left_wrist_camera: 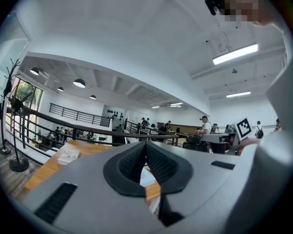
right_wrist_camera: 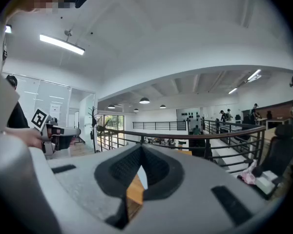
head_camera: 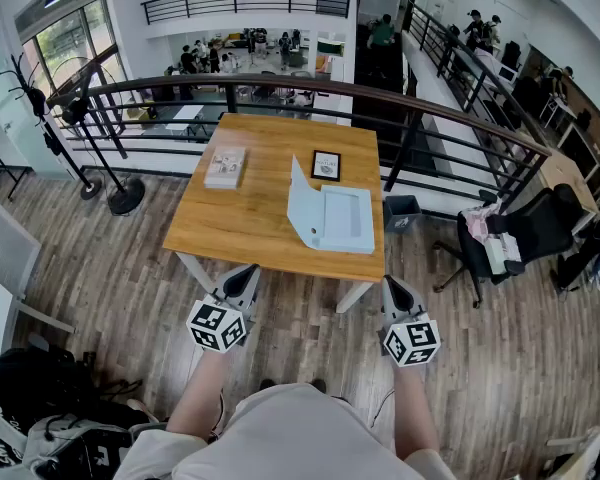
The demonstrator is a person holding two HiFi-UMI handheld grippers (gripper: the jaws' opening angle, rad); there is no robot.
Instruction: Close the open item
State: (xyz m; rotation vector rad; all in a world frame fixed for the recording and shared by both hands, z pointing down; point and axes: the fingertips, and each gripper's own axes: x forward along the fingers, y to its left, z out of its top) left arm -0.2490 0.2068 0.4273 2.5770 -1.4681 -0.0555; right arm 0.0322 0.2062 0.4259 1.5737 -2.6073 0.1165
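**Obscured and illegible items**

Light blue case (left_wrist_camera: 146,177): a sliver shows; the rest is hidden behind the left gripper (left_wrist_camera: 145,145).
Booklet (head_camera: 225,167), framed card (head_camera: 326,165): print too small to read.
Black bag (head_camera: 25,398): possibly a backpack, cut off at the lower-left edge.

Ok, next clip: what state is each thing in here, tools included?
Blue case: open, lid raised, on the table.
Booklet: closed, lying flat.
Left tool: shut, empty, short of the table.
Right tool: shut, empty, short of the table.
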